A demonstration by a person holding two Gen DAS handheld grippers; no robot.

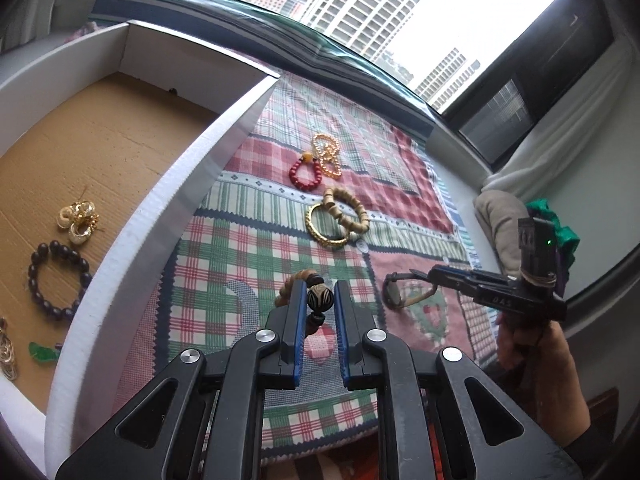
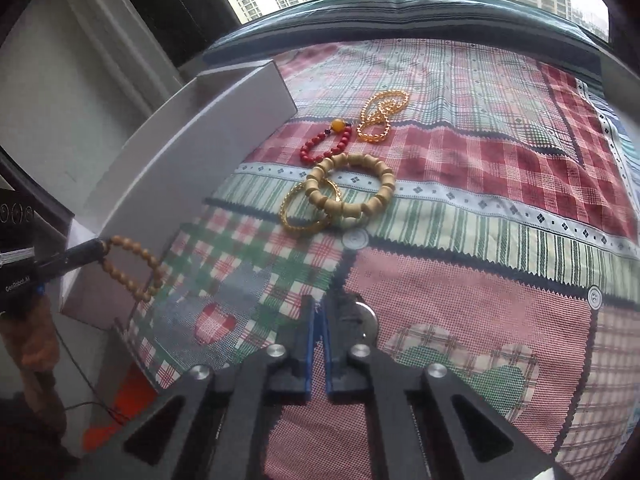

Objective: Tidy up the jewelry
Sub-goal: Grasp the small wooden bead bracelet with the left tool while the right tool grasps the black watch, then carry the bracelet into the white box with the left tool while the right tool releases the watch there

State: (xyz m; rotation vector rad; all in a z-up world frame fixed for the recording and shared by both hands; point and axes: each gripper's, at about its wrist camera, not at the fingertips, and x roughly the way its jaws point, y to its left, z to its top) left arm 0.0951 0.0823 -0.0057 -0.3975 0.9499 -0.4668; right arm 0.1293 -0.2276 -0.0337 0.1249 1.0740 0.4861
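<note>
The left tongs (image 1: 316,304) are clenched on a bead bracelet (image 1: 289,290) made of small tan beads, with one big striped bead (image 1: 320,299) sitting between the blue pads. In the right view the bracelet (image 2: 132,268) hangs in a loop from the left tongs' tips, up off the cloth and close to the white wall of the box (image 1: 132,240).

The right tongs (image 2: 320,320) are clenched on a round dark bangle (image 1: 394,294) that sits low over the checked cloth (image 2: 460,280). A hand (image 1: 536,356) holds them.

In the box lie a dark bead bracelet (image 1: 56,280), some gold earrings (image 1: 78,218), a small green piece (image 1: 40,352) and a gold chain (image 1: 6,354) at the edge.

On the cloth, further back, lie a gold bangle (image 2: 308,208) with a chunky wooden bracelet (image 2: 352,188) on top of it. Behind them are a red bead bracelet (image 2: 326,146) and a yellow bead string (image 2: 380,116), just beside each other.
</note>
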